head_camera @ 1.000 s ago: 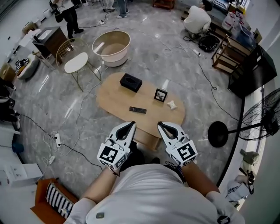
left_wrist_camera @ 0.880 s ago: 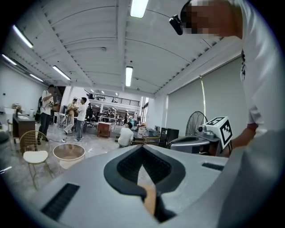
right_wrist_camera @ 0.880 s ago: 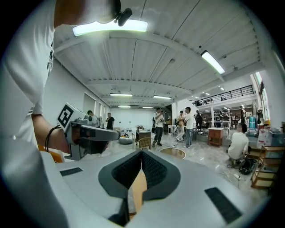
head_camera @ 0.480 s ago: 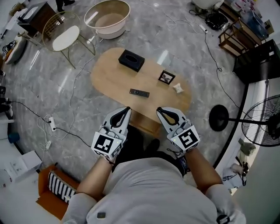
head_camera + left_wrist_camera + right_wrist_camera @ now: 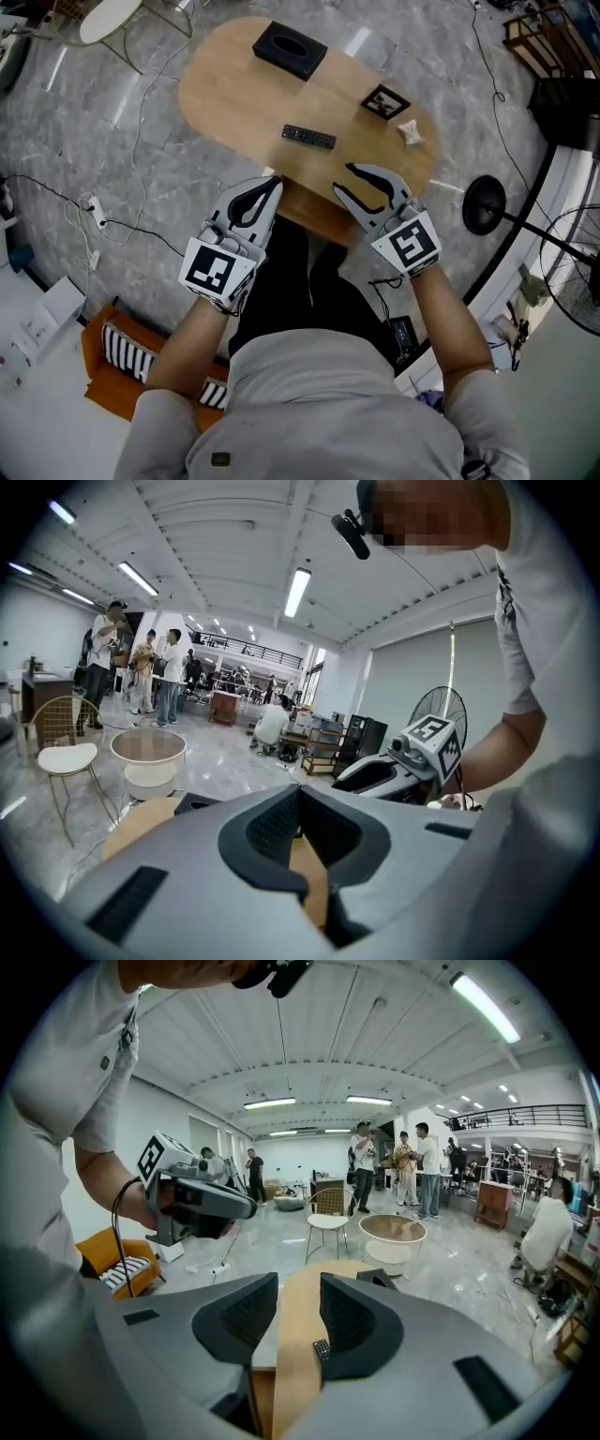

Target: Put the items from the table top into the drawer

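Here, left tongs (image 5: 273, 181) are pressed together; right tongs (image 5: 345, 181), just opening, empty, half hide the remote (image 5: 322, 1349).

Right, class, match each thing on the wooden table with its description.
Things:
1 box
2 remote
3 picture frame
4 crumpled wad

Descriptions:
A white, by the right end of the table
B long, thin, closest to the near edge
C black block, at the far left end
D square, dark border, between box and wad

Pairs: 1-C, 2-B, 3-D, 4-A
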A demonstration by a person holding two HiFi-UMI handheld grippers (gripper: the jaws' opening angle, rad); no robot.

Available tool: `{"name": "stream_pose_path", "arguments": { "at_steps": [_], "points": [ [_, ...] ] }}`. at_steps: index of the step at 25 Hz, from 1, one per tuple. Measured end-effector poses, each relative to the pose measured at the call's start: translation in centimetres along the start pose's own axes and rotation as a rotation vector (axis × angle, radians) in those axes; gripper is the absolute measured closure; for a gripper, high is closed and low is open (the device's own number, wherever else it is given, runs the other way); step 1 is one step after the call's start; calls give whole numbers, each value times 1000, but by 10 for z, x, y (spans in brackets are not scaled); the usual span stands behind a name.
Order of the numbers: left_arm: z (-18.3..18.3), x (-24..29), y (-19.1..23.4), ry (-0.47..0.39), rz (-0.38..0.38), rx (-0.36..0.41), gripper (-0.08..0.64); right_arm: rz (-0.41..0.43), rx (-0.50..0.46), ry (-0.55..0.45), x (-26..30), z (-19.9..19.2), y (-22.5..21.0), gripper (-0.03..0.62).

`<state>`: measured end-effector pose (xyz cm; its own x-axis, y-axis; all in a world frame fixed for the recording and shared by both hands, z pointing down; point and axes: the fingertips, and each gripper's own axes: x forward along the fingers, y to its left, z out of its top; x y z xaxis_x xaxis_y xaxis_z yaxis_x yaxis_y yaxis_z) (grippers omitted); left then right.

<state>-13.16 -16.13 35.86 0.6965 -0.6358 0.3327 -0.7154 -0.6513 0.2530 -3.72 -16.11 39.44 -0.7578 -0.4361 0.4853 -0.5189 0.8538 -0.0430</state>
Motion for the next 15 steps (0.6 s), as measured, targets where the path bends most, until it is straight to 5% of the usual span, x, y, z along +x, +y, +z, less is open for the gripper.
{"name": "stream_pose_path", "arguments": {
  "at_steps": [15],
  "points": [
    [-180, 112, 94, 171, -49, -26, 551, 143, -134, 377, 163, -245, -59, 348]
  ]
}}
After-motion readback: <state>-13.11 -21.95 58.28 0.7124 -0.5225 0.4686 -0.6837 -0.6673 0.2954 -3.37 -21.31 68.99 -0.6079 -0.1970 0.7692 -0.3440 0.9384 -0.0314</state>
